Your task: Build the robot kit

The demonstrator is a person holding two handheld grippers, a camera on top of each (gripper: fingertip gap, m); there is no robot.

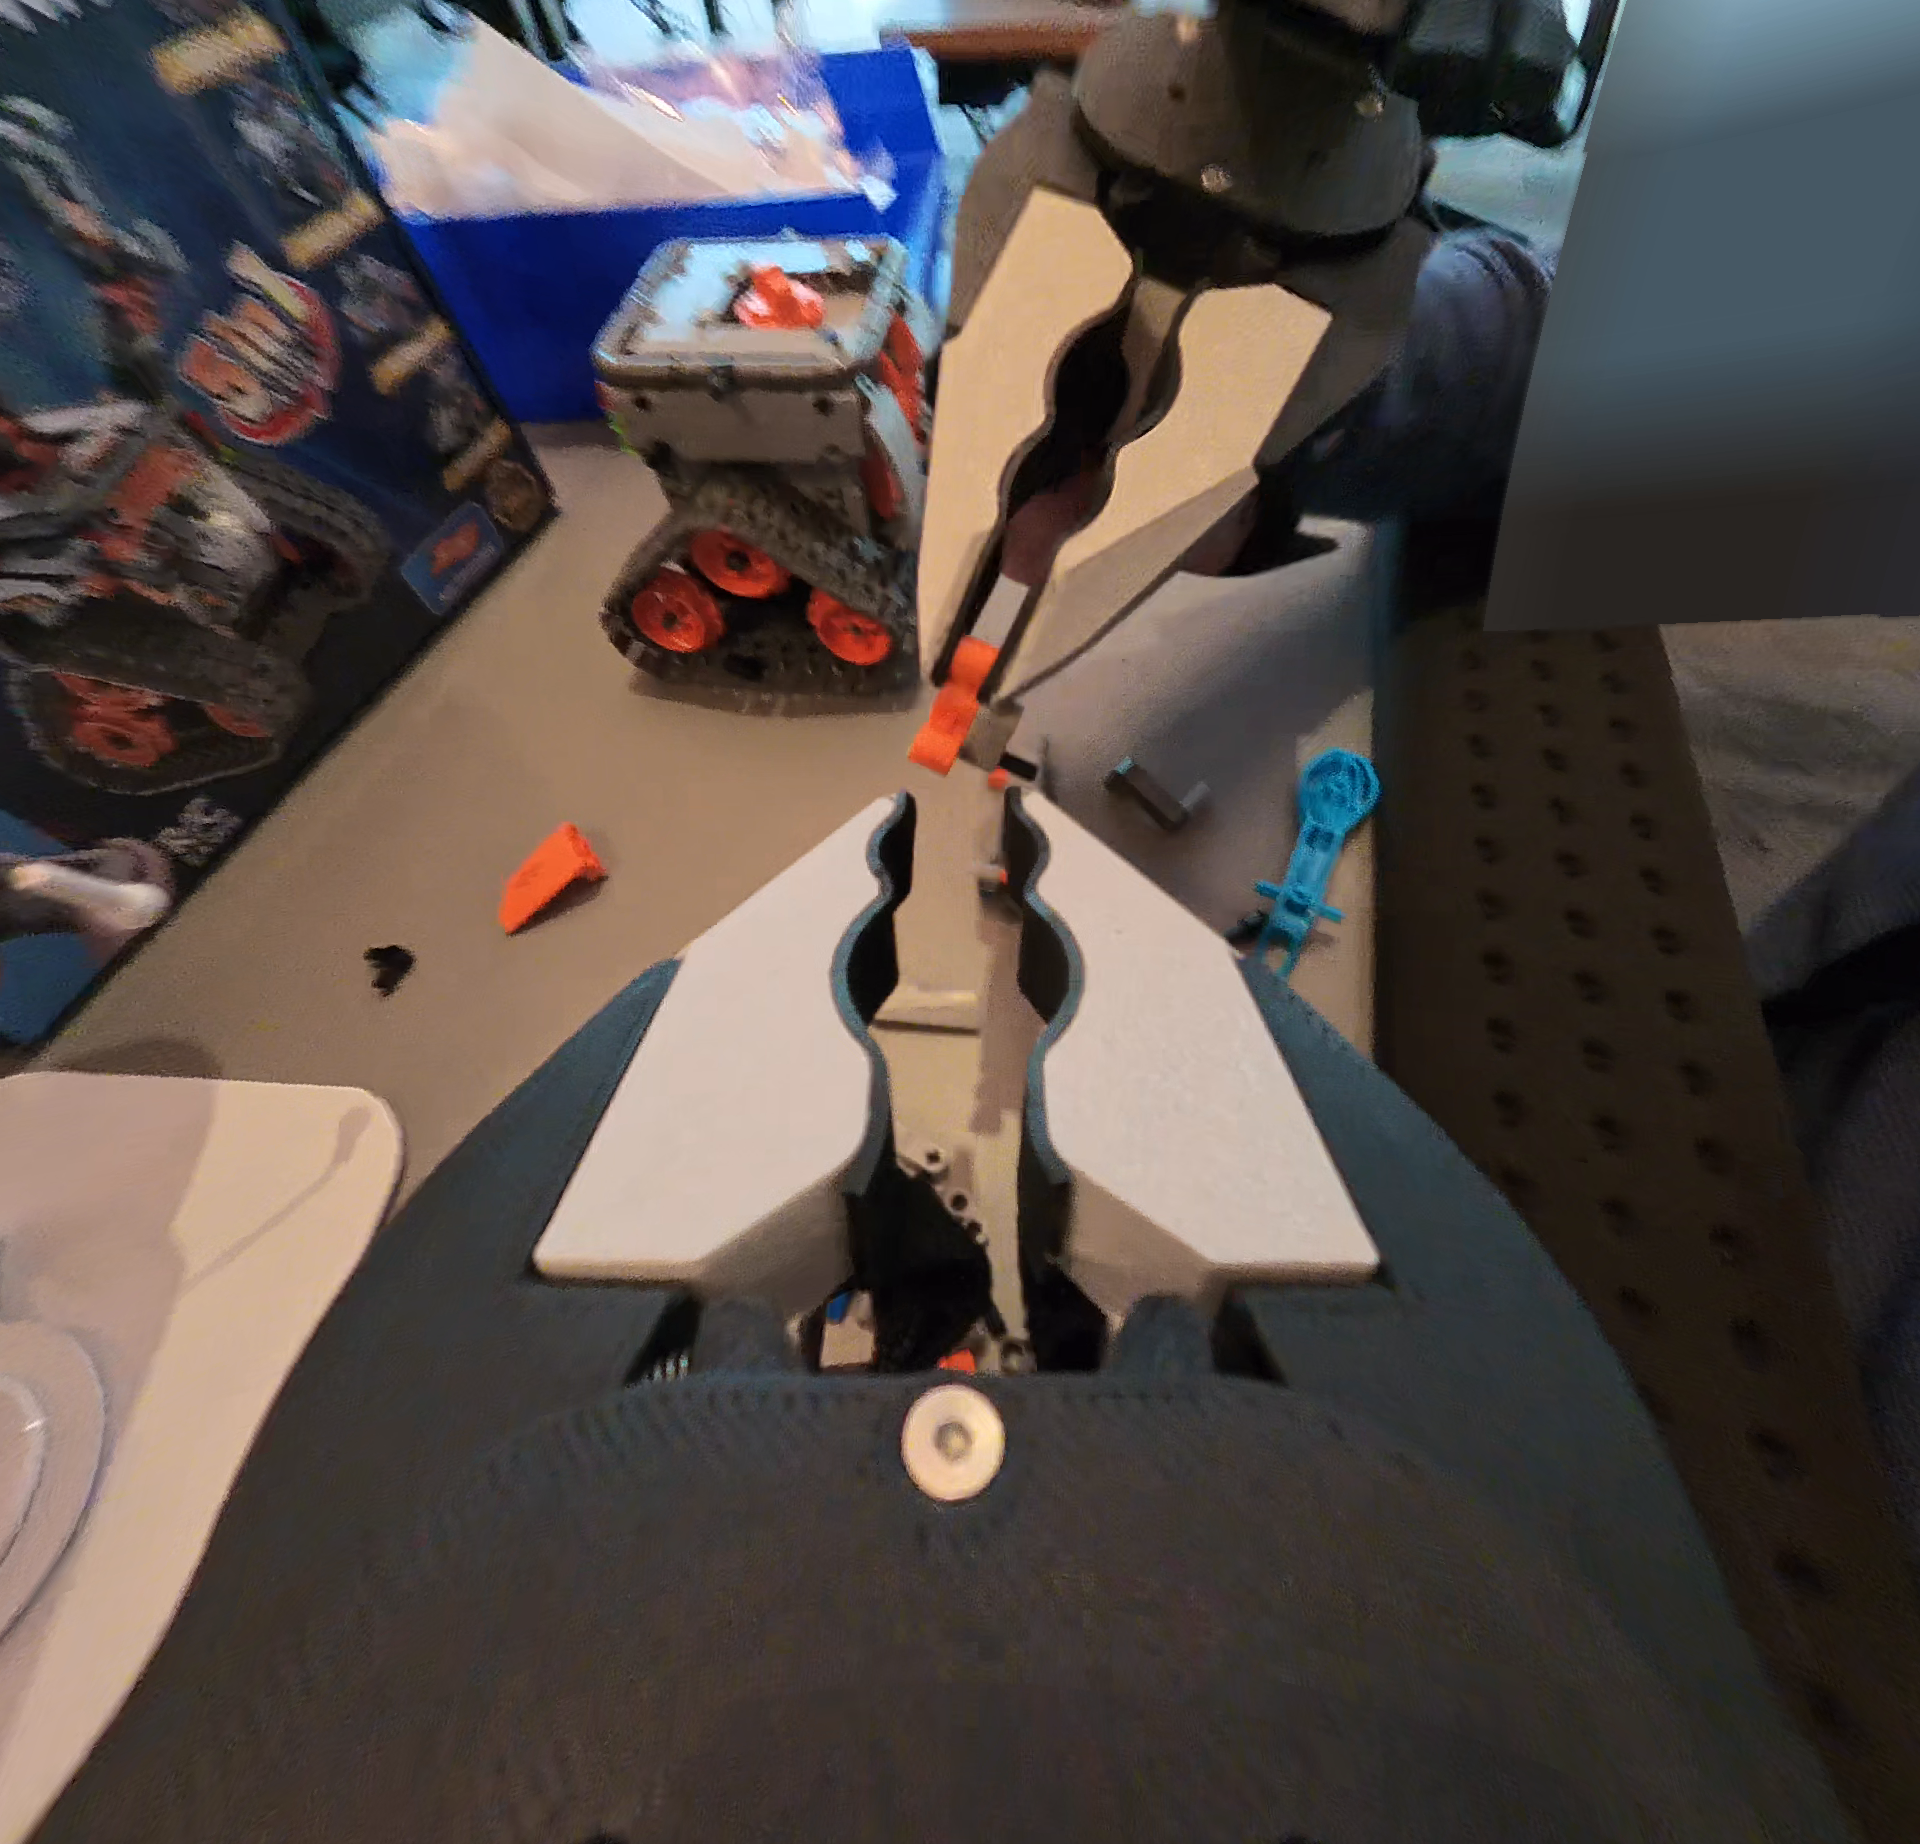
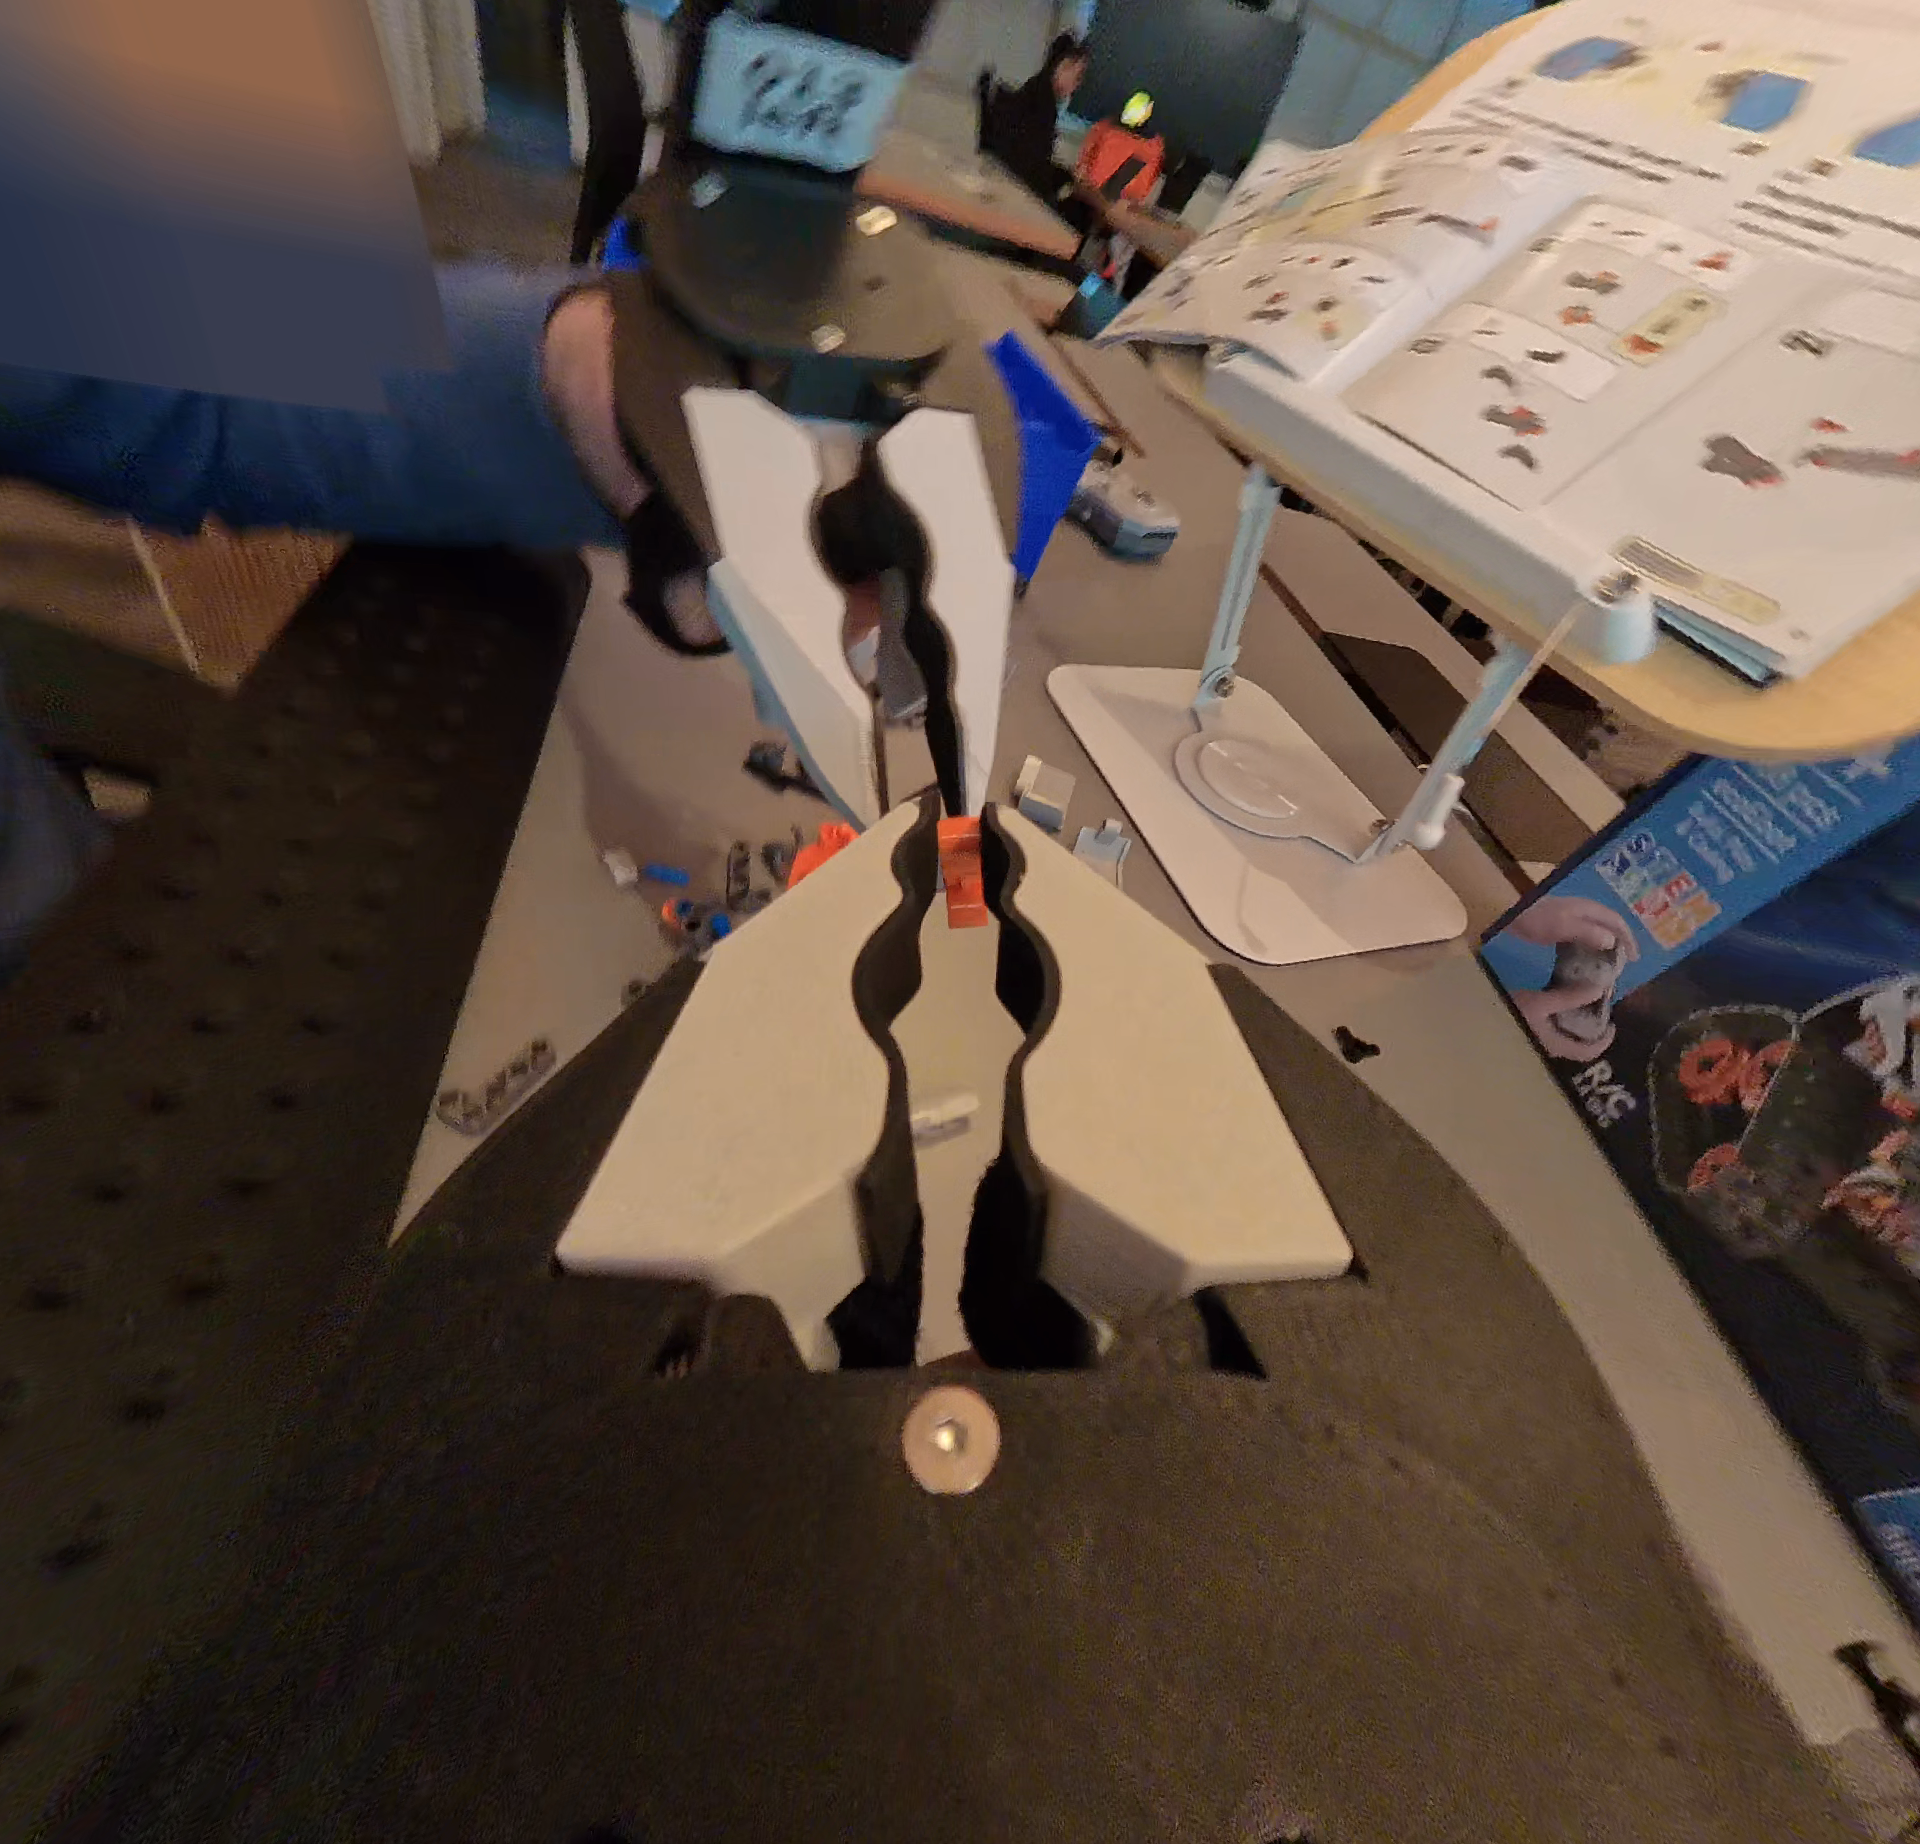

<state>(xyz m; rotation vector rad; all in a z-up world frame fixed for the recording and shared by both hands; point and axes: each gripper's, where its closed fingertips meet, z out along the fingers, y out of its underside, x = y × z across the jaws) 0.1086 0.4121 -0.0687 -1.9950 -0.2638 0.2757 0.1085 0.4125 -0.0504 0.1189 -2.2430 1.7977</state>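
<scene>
Around the grippers a tracked toy vehicle (image 1: 764, 464) with orange wheels stands toward the table's (image 1: 436, 755) far edge, a loose orange wedge (image 1: 549, 875) and a blue plastic tool (image 1: 1314, 849) lie nearer, and a printed box (image 1: 208, 423) lines the left edge. The right gripper (image 2: 951, 828) is clamped on a small orange-and-grey piece (image 1: 961, 719) — held above the table. The left gripper (image 1: 956, 807), tips just below that piece, has its fingers slightly apart, gripping nothing.

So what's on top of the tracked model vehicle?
The tracked model vehicle carries a grey framed deck with an orange piece sitting on it. Its right side is covered by the right claw, so anything there can't be seen.
</scene>
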